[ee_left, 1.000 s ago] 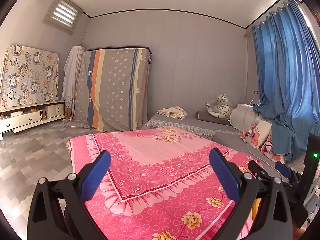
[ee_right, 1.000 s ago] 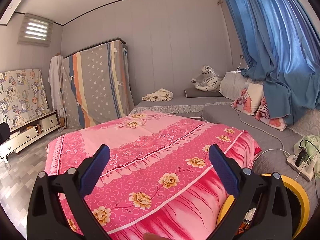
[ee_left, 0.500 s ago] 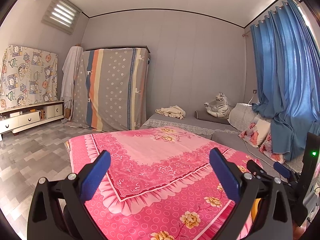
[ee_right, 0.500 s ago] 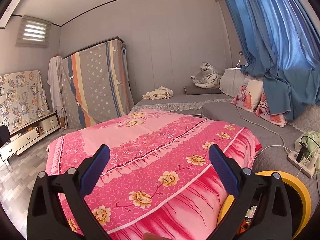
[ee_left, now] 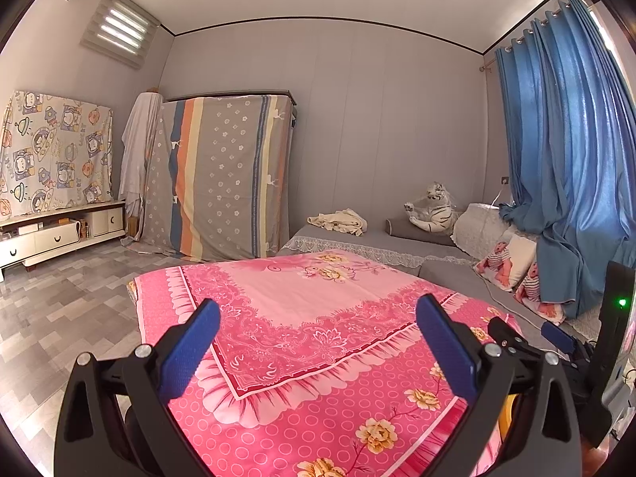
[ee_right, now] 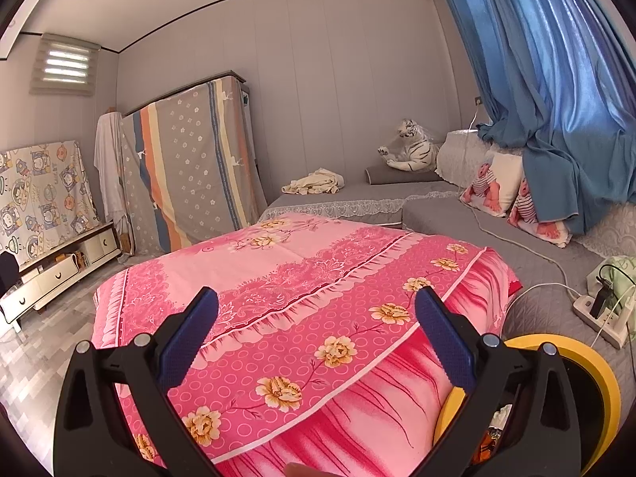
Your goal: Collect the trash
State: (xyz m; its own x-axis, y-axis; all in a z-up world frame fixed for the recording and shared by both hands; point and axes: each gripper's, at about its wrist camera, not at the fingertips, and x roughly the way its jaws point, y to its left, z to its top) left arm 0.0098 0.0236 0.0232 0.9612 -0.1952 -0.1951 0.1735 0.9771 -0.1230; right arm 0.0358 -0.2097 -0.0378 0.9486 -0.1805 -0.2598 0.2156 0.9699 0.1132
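Slightly raised and tipped back since a second ago: more ceiling in both wrist views, the pink floral bedspread (ee_left: 318, 330) lower in frame. Left gripper (ee_left: 318, 348) spread wide, nothing between its blue pads; right gripper (ee_right: 316, 344) equally wide and empty, hovering over the bedspread's near right corner. Yellow-rimmed trash bin (ee_right: 596, 361) on the floor just beside that corner, partly hidden behind the right finger, with scraps of trash (ee_right: 501, 413) visible inside. No loose litter to be made out on the bedspread or the grey mattress (ee_right: 437, 206). Likely risks: dropping toward the bin blind, clipping its rim and tipping it; snagging the white cable (ee_right: 516, 238) running to the power strip (ee_right: 604, 318) nearby.
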